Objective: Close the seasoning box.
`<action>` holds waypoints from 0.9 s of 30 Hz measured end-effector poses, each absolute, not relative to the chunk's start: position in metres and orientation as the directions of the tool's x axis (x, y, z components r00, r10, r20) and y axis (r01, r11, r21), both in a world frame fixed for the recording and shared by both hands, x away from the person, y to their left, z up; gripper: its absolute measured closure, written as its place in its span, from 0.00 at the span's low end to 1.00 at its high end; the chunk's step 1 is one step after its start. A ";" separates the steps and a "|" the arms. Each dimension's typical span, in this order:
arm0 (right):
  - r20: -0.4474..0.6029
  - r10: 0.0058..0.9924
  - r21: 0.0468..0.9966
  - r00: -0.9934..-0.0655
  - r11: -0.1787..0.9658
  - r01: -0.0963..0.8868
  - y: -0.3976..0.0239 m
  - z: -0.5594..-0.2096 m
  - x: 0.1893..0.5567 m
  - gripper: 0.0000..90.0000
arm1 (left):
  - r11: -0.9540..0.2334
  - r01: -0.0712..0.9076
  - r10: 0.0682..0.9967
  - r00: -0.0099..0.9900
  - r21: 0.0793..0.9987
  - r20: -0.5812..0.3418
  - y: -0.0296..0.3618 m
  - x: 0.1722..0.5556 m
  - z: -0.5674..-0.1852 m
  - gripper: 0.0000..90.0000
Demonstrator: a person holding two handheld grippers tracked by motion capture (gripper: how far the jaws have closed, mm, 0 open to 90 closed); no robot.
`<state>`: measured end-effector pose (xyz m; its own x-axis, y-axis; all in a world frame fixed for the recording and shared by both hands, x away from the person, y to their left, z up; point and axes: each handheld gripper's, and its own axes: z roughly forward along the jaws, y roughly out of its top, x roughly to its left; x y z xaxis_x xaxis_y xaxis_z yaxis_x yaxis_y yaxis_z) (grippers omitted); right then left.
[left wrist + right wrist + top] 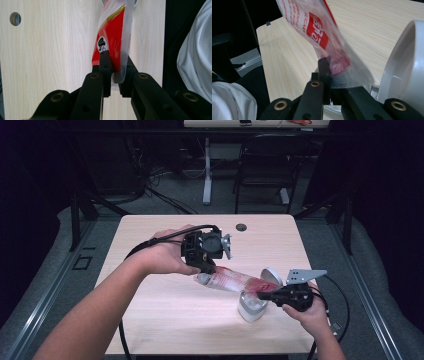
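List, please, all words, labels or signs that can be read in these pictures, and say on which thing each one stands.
"UGAR": partial red letters, first letter cut off, on the clear plastic bag, right gripper view.
White characters on the bag's red square: too blurred to read.
Red small print higher on the bag: too small to read.
Round black-and-white figure emblem on the bag: no readable words.

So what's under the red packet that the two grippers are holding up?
Under the low end of the red packet stands a white container with its lid flipped open, on the table. The packet and right gripper cover its mouth, so its inside is hidden.
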<state>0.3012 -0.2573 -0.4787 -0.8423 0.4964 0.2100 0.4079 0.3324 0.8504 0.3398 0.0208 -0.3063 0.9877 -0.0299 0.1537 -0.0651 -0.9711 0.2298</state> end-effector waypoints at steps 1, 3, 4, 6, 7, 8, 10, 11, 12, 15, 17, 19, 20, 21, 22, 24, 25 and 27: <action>0.210 0.497 0.851 -0.842 0.332 0.408 -0.257 -0.479 0.301 1.00 | -0.971 -0.063 -0.028 0.988 0.230 0.151 0.021 0.340 -0.306 0.93; 0.210 0.497 0.851 -0.842 0.332 0.408 -0.257 -0.479 0.301 1.00 | -0.973 -0.065 -0.032 0.988 0.222 0.151 0.019 0.340 -0.305 0.93; 0.210 0.497 0.850 -0.842 0.332 0.408 -0.257 -0.479 0.301 1.00 | -0.972 -0.065 -0.031 0.988 0.227 0.153 0.019 0.340 -0.305 0.93; 0.209 0.498 0.850 -0.841 0.332 0.408 -0.257 -0.479 0.301 1.00 | -0.971 -0.066 -0.031 0.988 0.228 0.154 0.019 0.340 -0.304 0.93; 0.210 0.498 0.850 -0.842 0.332 0.408 -0.257 -0.479 0.301 1.00 | -0.972 -0.070 -0.035 0.987 0.225 0.156 0.018 0.340 -0.304 0.93; 0.209 0.497 0.850 -0.842 0.333 0.408 -0.257 -0.479 0.301 1.00 | -0.972 -0.069 -0.034 0.987 0.225 0.156 0.018 0.340 -0.303 0.93; 0.210 0.497 0.851 -0.842 0.331 0.408 -0.257 -0.479 0.301 1.00 | -0.972 -0.074 -0.038 0.987 0.222 0.159 0.017 0.339 -0.302 0.93; 0.209 0.495 0.850 -0.843 0.335 0.407 -0.257 -0.479 0.301 0.99 | -0.972 -0.072 -0.037 0.987 0.224 0.158 0.017 0.339 -0.302 0.93; 0.209 0.495 0.850 -0.843 0.335 0.407 -0.257 -0.479 0.301 0.99 | -0.972 -0.070 -0.035 0.987 0.225 0.158 0.017 0.339 -0.301 0.93; 0.209 0.494 0.850 -0.844 0.334 0.407 -0.256 -0.480 0.301 0.99 | -0.972 -0.074 -0.038 0.986 0.223 0.162 0.016 0.338 -0.300 0.93; 0.208 0.492 0.848 -0.845 0.341 0.407 -0.256 -0.480 0.301 0.99 | -0.971 -0.074 -0.037 0.986 0.228 0.161 0.016 0.337 -0.299 0.93; 0.207 0.495 0.847 -0.844 0.342 0.408 -0.256 -0.480 0.301 0.99 | -0.970 -0.080 -0.042 0.985 0.229 0.166 0.015 0.337 -0.298 0.93; 0.207 0.494 0.846 -0.844 0.343 0.408 -0.255 -0.480 0.302 0.99 | -0.970 -0.084 -0.046 0.985 0.227 0.168 0.014 0.337 -0.297 0.93; 0.205 0.495 0.845 -0.844 0.346 0.408 -0.255 -0.480 0.302 0.99 | -0.970 -0.086 -0.048 0.984 0.229 0.169 0.014 0.337 -0.297 0.93; 0.205 0.496 0.845 -0.844 0.346 0.408 -0.255 -0.480 0.302 0.99 | -0.969 -0.083 -0.045 0.985 0.233 0.167 0.014 0.337 -0.297 0.93; 0.204 0.494 0.843 -0.845 0.349 0.408 -0.255 -0.480 0.302 0.99 | -0.969 -0.089 -0.050 0.985 0.232 0.166 0.013 0.337 -0.295 0.93; 0.204 0.495 0.843 -0.845 0.349 0.408 -0.255 -0.481 0.302 0.99 | -0.967 -0.090 -0.050 0.985 0.240 0.166 0.013 0.337 -0.295 0.94; 0.205 0.494 0.842 -0.845 0.350 0.410 -0.255 -0.481 0.302 0.99 | -0.967 -0.090 -0.051 0.985 0.239 0.165 0.012 0.337 -0.295 0.94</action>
